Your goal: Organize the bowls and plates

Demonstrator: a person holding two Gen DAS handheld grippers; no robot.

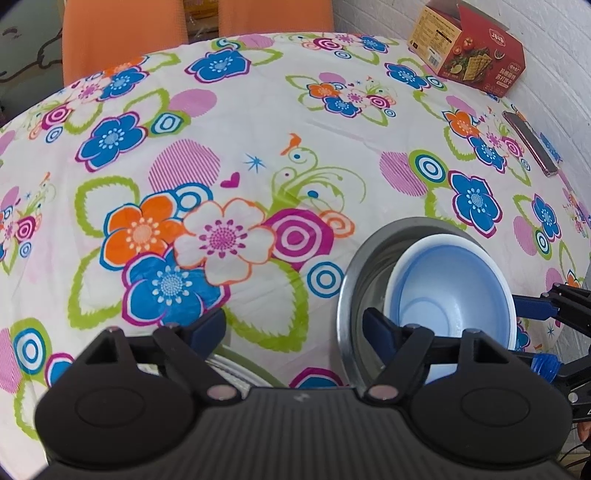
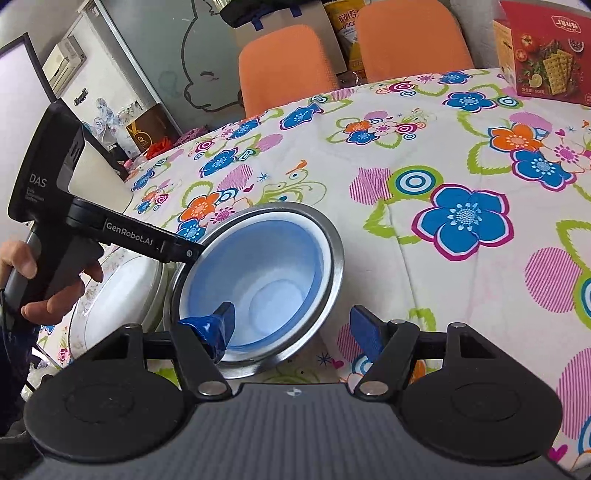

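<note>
A blue bowl [image 1: 450, 288] [image 2: 266, 266] sits nested and slightly tilted inside a steel bowl [image 1: 354, 273] [image 2: 332, 251] on the floral tablecloth. My left gripper [image 1: 293, 326] [image 2: 188, 253] is open, with one finger inside the steel bowl's left rim and the other outside it. My right gripper [image 2: 293, 328] [image 1: 535, 334] is open too. Its left finger is inside the blue bowl and its right finger is outside the steel rim. A white plate [image 2: 122, 295] [image 1: 232, 365] with a floral edge lies just left of the bowls, under the left gripper.
A red cracker box [image 1: 469, 48] [image 2: 546, 55] stands at the table's far right, with a phone [image 1: 530, 144] lying nearer along the right edge. Two orange chairs [image 2: 284, 66] [image 1: 122, 33] are pushed against the far side. A hand [image 2: 55, 295] holds the left gripper.
</note>
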